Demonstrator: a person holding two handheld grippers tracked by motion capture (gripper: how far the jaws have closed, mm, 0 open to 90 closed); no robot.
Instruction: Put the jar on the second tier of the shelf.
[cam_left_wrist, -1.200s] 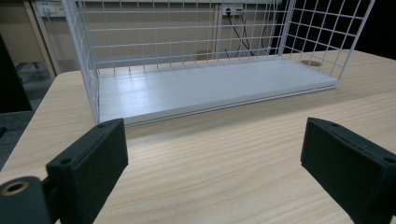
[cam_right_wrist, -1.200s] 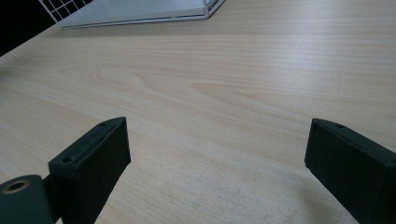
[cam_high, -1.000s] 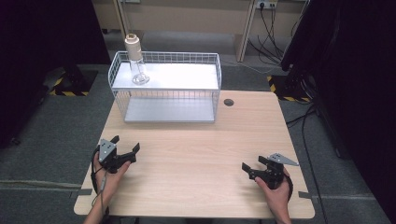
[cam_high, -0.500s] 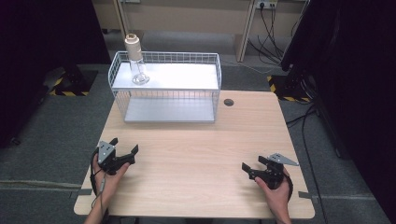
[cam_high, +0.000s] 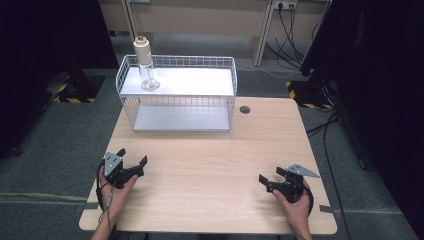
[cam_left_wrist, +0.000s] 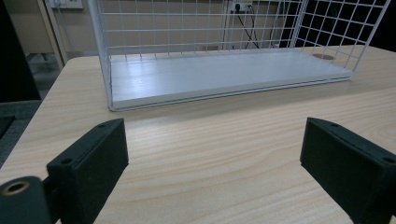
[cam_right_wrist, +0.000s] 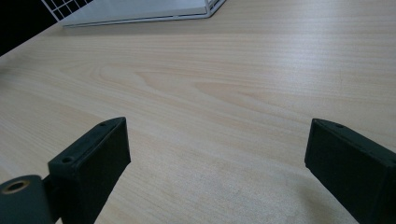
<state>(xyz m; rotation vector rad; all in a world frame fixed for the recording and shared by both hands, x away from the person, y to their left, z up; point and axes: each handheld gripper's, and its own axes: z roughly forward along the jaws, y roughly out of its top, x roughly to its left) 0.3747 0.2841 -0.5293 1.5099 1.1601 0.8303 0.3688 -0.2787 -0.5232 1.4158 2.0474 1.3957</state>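
A white wire rack (cam_high: 177, 95) stands at the far side of the wooden table (cam_high: 210, 160). On its top shelf, at the left corner, stands a clear glass bottle with a tan cap (cam_high: 145, 62). My left gripper (cam_high: 132, 159) rests low over the table's near left, open, nothing between its jaws. It faces the rack's lower shelf (cam_left_wrist: 219, 74). My right gripper (cam_high: 270, 178) sits at the near right, open and empty, its jaws spread over bare wood (cam_right_wrist: 219, 107). A corner of the rack (cam_right_wrist: 140, 11) shows at the top of the right gripper view.
A small dark round grommet (cam_high: 244, 109) is set in the table just right of the rack. Cables and black-and-yellow striped floor markers (cam_high: 65, 92) lie beyond the table's sides.
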